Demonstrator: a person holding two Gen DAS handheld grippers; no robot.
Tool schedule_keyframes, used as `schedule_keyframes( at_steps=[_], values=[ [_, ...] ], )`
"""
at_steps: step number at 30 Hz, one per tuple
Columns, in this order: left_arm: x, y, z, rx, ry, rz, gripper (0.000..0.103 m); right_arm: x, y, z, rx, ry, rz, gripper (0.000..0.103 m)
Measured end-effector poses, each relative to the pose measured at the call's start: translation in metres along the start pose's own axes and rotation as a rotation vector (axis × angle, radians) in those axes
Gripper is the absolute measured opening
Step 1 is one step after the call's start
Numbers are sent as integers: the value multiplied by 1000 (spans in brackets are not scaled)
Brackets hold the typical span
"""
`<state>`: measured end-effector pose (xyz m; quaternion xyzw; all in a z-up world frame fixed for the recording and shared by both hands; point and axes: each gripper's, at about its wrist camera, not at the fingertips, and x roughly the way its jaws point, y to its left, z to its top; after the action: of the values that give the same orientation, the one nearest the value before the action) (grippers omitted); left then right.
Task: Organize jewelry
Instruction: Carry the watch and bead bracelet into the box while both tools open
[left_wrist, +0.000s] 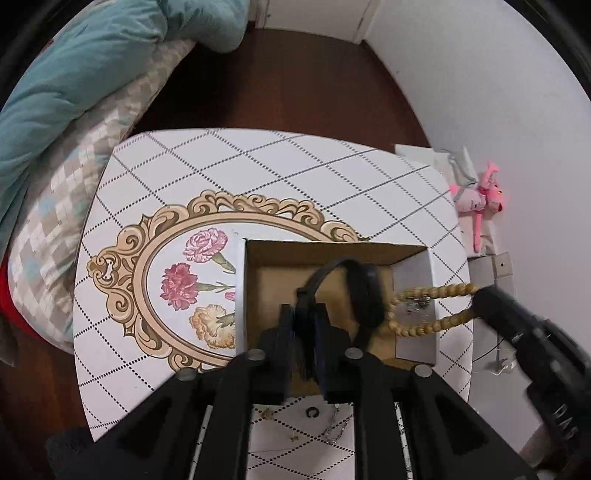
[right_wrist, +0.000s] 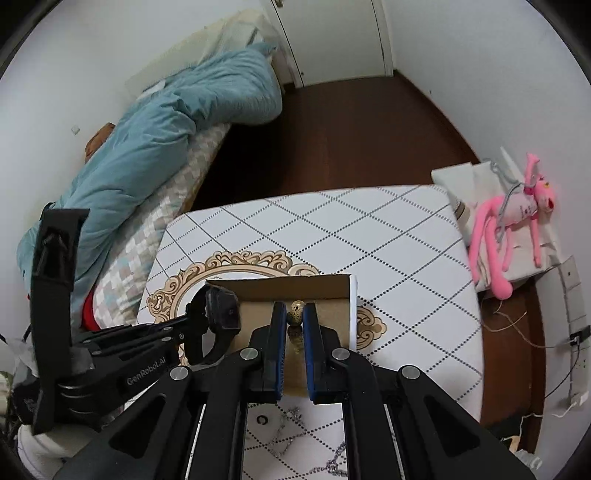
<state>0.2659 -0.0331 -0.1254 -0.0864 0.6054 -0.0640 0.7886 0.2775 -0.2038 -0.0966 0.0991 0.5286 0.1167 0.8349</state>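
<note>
Round wooden beads (right_wrist: 295, 319) — cardboard box (right_wrist: 332, 286), black watch (right_wrist: 218, 325)

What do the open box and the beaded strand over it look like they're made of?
Box: cardboard, probably; white outside, raw matte brown inside, with cut edges showing. Beaded strand: tan, speckled round beads with a slight sheen, perhaps wood or seed; too blurred to say for certain.

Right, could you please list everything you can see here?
table: one, white diamond-patterned, centre
cardboard box: one, brown, open, on table
black watch: one, in left gripper, over box
beaded bracelet: one, tan, in right gripper
silver chains: count unclear, on table's near edge
open ring: one, black, beside chains
plush toy: one, pink, right of table
duvet: one, blue, on bed left
left gripper: black, shut on watch
right gripper: black, shut on bracelet
</note>
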Motion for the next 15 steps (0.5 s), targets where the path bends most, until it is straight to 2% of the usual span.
schedule_keyframes(
  at_steps=[3,5,6,7,8,9,10,12,13,14,15],
  values=[
    [-1,5,7,-28,3,-22,18,26,-4,4,20,97,59,10],
    [-6,8,9,-32,-21,-6,34,39,-5,4,19,144,51,11],
    [-8,8,9,-29,-33,5,54,45,-7,3,26,168,55,16],
    [-12,10,8,-26,-57,27,70,46,-8,2,32,171,49,33],
    [-16,12,6,-21,-87,52,73,47,-11,0,32,168,29,45],
    [-18,13,3,-13,-107,78,73,45,-12,-2,30,159,15,60],
    [-18,15,2,-5,-118,98,73,44,-13,-5,28,147,-3,64],
    [-18,18,-5,9,-142,133,76,42,-14,-11,14,132,-67,64],
    [-17,19,-8,16,-153,150,89,41,-14,-15,-1,120,-114,69],
    [-16,20,-12,25,-166,166,95,41,-14,-18,-16,113,-163,75],
    [-15,20,-15,31,-177,176,102,39,-14,-19,-25,109,-197,89]
  ],
)
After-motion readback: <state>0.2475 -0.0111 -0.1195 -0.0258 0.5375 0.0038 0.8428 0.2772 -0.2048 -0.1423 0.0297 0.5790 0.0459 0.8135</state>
